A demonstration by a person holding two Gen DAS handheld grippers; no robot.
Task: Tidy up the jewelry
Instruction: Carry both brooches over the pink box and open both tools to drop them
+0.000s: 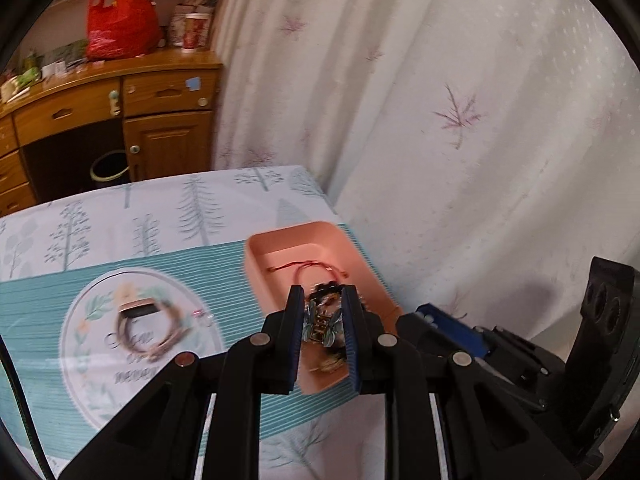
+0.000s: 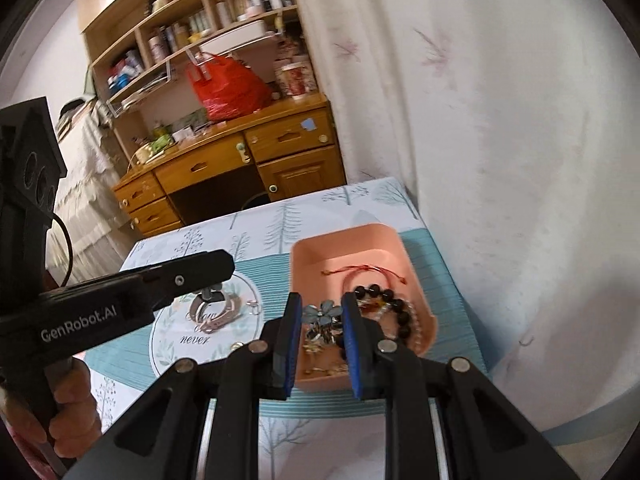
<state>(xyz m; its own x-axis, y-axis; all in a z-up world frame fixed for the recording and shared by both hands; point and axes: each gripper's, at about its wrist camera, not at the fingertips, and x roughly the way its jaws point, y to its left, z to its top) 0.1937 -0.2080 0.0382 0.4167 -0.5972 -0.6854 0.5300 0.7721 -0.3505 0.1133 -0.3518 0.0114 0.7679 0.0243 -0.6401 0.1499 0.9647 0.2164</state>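
Note:
A pink tray (image 1: 256,264) (image 2: 304,260) sits on the teal mat and holds a red cord bracelet (image 1: 304,269) (image 2: 360,270), dark bead bracelets (image 2: 394,304) and small pieces. My left gripper (image 1: 322,320) is shut on a blue-grey flower hair clip (image 1: 320,326), held over the tray. My right gripper (image 2: 320,316) hovers over the tray, jaws narrowly apart, with a grey flower clip (image 2: 322,312) lying in the tray between them. A rose-gold watch band (image 1: 144,326) (image 2: 218,314) lies on the mat's round print.
The table (image 1: 120,208) has a tree-print cloth and abuts a white curtain (image 1: 440,120) on the right. A wooden desk (image 2: 240,168) with a red bag (image 2: 224,88) stands behind. A small ring (image 2: 253,307) lies near the watch band.

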